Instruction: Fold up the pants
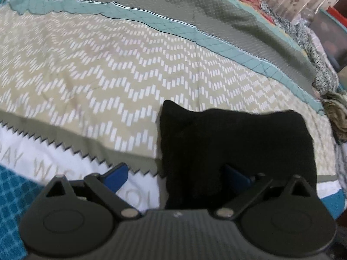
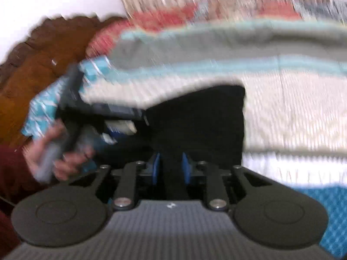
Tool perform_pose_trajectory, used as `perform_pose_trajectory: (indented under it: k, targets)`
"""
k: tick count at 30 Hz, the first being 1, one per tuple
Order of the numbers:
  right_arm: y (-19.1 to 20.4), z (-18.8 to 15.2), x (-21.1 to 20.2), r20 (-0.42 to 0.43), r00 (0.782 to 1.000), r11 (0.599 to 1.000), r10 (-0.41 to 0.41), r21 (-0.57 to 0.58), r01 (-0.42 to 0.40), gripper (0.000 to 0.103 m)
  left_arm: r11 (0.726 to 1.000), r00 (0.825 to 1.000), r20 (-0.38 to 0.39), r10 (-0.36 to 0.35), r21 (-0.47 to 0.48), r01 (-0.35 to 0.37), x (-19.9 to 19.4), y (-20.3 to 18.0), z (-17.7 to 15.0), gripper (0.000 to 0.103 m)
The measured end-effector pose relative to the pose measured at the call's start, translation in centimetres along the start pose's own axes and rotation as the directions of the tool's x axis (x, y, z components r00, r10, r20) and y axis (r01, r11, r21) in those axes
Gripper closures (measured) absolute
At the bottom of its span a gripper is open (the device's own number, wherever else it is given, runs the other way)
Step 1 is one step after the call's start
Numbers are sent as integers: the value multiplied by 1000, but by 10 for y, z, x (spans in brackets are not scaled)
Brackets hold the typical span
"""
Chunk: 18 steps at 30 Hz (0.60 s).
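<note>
Black pants (image 1: pixel 234 147) lay on patterned bedspread (image 1: pixel 86 69); partial grey lettering "DAY W" lower left. Left gripper (image 1: pixel 176 176) jaws wide apart, cloth between. Right gripper (image 2: pixel 171 166) clamped pants fold.

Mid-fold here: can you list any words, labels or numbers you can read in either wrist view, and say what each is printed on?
"DAY": grey letters cut off at the frame edge, on the white band of the bedspread, left wrist view.
"WIS": next word on that band, its end hidden behind the left gripper.
"OL": partial letters lower on the band.
Right wrist view: too blurred, nothing readable.
</note>
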State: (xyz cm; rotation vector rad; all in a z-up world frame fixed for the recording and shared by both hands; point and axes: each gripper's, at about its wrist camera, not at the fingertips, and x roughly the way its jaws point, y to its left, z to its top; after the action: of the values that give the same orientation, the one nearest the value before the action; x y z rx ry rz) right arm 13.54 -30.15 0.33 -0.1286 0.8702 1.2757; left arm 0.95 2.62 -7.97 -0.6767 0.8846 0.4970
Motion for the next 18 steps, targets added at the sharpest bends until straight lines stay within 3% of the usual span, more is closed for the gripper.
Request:
perform_pose_trajectory:
  k: [1,3,6,7,9,10,13,16,18]
  targets:
    - [-7,-10,10,-41,999,999,20,41,-18,78,1000,1000,-1,22,19,-22,6,-4,2,1]
    - [3,-19,5,-16,999,998,38,44,-37,77,997,998,-7,61,39,-61,15,-10,3,0]
    - [30,-20,-11,-14,999,988,51,-148,-53,76,997,998,-8,67,33,-67,9,-11,4,0]
    - [31,-20,-19,-10,996,984,90,-155,-90,76,998,998,-7,59,31,-59,3,-10,4,1]
    - [22,-15,-26,-13,976,974,216,-68,-216,74,999,999,4,35,27,-35,-9,-7,2,1]
    - [20,-15,-26,-18,965,965,262,-23,-262,66,999,1000,9,24,24,-25,-14,-5,2,1]
    - [28,-25,2,-152,948,960,278,16,-279,60,1000,1000,16,-5,-2,5,-31,2,-1,1]
    - [40,-32,22,-281,893,933,352,34,-358,61,999,999,46,-22,-28,23,-50,4,-5,1]
    - [47,-29,13,-259,903,933,344,-10,-359,61,998,996,72,-47,-33,50,-65,3,-8,1]
